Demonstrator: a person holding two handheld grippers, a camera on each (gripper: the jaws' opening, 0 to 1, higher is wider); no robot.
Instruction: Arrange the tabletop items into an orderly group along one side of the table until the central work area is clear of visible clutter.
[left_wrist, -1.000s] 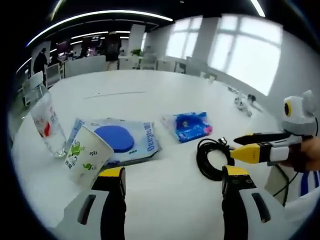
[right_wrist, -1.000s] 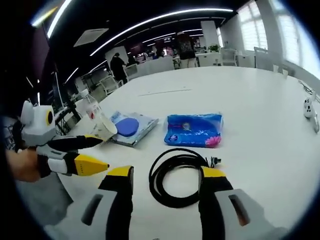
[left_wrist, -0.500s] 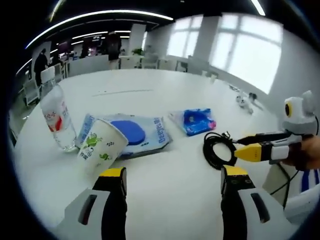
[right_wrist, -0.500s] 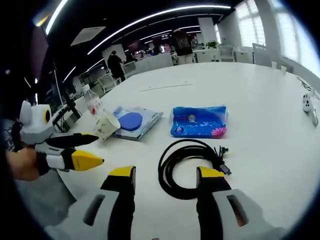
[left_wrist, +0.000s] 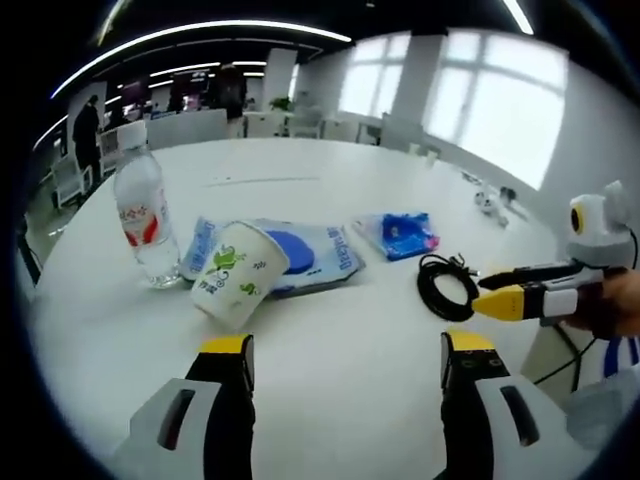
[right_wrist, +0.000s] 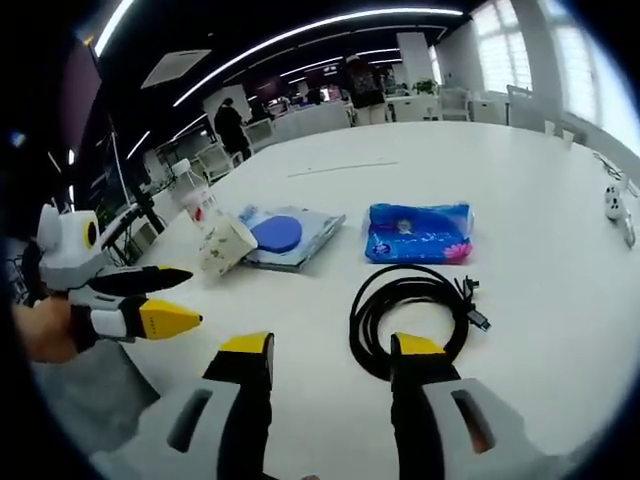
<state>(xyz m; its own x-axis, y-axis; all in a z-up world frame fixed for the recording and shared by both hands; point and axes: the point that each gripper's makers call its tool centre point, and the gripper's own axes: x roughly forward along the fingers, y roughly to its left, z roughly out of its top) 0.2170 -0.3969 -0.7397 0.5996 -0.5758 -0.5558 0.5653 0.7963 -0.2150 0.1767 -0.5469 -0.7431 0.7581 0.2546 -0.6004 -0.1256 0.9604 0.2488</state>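
While both the left gripper (left_wrist: 345, 350) and the right gripper (right_wrist: 325, 345) hang over the white table (left_wrist: 330, 300) with jaws apart and nothing in them, the clutter sits around the flat wipes pack (left_wrist: 300, 255). A tipped paper cup (left_wrist: 238, 287) leans on its near edge, a water bottle (left_wrist: 143, 215) stands just left, a blue tissue packet (left_wrist: 405, 232) lies right, and a black cable coil (right_wrist: 410, 305) lies nearer, right by the right gripper's jaw.

On your worktop (left_wrist: 330, 400), the paper cup (left_wrist: 237, 287) lies tipped against the wipes pack (left_wrist: 310, 260), the water bottle (left_wrist: 145, 217) just left. The tissue pack (left_wrist: 403, 233) sits right of those, the coiled cable (left_wrist: 447, 288) nearer you.
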